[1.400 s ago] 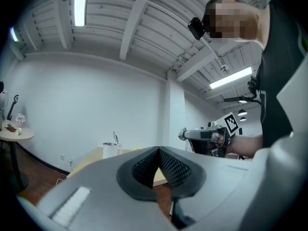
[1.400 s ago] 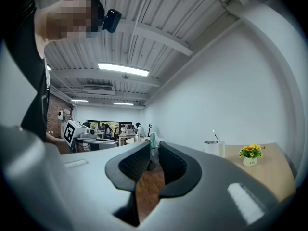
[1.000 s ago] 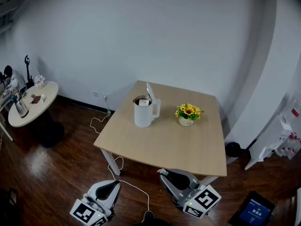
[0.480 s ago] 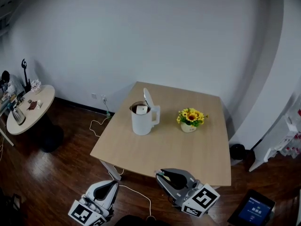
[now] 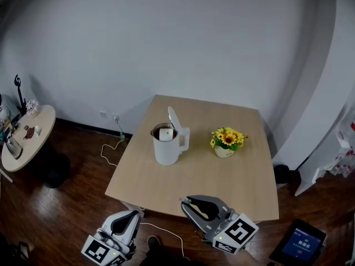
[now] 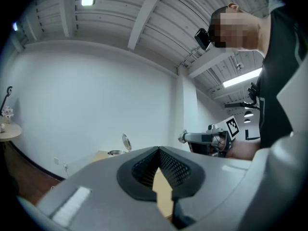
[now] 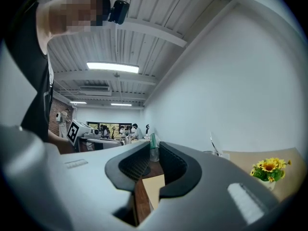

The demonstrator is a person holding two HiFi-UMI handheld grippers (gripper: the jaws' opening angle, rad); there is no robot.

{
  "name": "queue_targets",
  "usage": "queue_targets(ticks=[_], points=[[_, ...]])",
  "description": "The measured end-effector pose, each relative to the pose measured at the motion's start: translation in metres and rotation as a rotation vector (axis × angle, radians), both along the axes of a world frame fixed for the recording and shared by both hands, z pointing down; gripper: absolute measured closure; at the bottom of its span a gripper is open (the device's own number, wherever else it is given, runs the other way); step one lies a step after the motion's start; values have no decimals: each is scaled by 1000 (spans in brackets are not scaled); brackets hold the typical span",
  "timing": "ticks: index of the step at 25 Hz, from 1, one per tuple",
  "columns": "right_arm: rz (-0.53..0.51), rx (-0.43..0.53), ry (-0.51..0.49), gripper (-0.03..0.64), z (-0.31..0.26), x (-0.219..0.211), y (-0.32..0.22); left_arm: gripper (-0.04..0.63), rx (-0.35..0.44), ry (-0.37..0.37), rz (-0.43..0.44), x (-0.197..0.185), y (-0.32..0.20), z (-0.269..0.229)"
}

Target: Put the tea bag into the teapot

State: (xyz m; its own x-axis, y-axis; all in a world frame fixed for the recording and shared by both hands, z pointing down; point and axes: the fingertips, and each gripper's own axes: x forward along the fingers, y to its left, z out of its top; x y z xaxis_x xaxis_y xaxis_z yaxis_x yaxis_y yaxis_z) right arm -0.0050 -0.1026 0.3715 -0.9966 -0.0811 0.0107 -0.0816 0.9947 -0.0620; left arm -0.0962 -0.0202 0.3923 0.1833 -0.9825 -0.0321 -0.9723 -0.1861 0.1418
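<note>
A white teapot (image 5: 168,144) stands with its lid up on the wooden table (image 5: 183,176), left of the middle. A white tea bag (image 5: 166,133) shows in its mouth. My right gripper (image 5: 186,203) hovers over the table's near edge, open, with nothing between its pads. My left gripper (image 5: 135,215) hangs below the table's near left corner, over the floor. Its pads meet at the tips, with nothing held. The left gripper view shows the teapot's rim (image 6: 115,152) beyond the left gripper (image 6: 158,149). In the right gripper view the raised lid (image 7: 213,146) stands past the right gripper (image 7: 154,150).
A small pot of yellow flowers (image 5: 226,141) stands right of the teapot. A round side table (image 5: 25,140) with small items is at far left. A cable (image 5: 111,147) trails on the wood floor. A tablet (image 5: 299,247) lies at bottom right, a white rack (image 5: 333,159) at right.
The view has shifted, so the table sits a little lower and further right. My right gripper has come up over the table's near edge. The teapot has kept its place on the table.
</note>
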Motion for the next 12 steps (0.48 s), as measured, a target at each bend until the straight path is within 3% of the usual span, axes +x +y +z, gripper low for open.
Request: queue_targets(ticks=[12], points=[[90, 9, 8, 554, 0, -94, -45, 591, 21, -10, 101, -92, -52, -10]])
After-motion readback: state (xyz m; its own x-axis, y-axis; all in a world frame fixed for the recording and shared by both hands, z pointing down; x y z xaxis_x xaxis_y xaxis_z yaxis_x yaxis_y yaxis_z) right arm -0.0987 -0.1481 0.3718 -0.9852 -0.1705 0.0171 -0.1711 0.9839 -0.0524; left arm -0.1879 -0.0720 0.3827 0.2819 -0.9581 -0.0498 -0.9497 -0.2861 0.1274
